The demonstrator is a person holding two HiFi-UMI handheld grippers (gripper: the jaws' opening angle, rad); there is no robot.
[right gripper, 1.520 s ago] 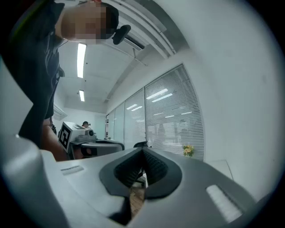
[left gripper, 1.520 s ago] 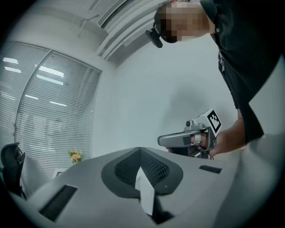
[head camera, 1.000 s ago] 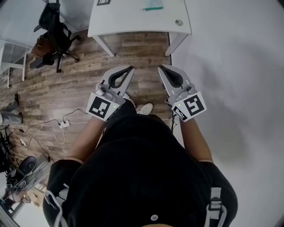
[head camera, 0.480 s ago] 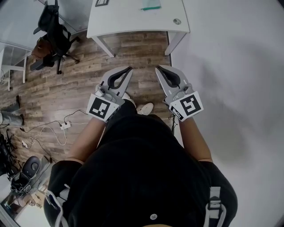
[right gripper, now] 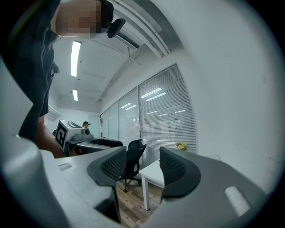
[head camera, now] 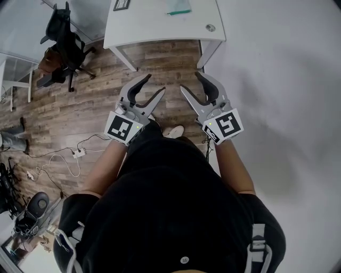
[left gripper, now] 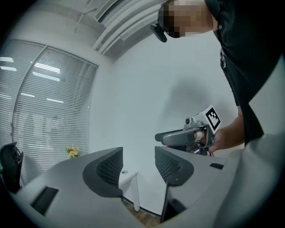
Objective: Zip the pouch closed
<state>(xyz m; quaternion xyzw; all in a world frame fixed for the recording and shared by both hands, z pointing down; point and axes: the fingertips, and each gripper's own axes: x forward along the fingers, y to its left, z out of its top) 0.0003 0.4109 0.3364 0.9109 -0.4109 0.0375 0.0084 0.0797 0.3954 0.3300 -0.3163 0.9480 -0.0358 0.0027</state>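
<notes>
At the upper left, a black office chair (head camera: 66, 40) is standing on the wood floor (head camera: 101, 80). Left of centre, you are holding the left gripper (head camera: 153, 84) level; its jaws have just been opening and are gaping with nothing between them. The teal pouch (head camera: 178, 10) is lying at the top centre on the white table (head camera: 149, 21), well apart from both grippers. Right of centre, the right gripper (head camera: 192, 81) is likewise spreading, released and empty.
</notes>
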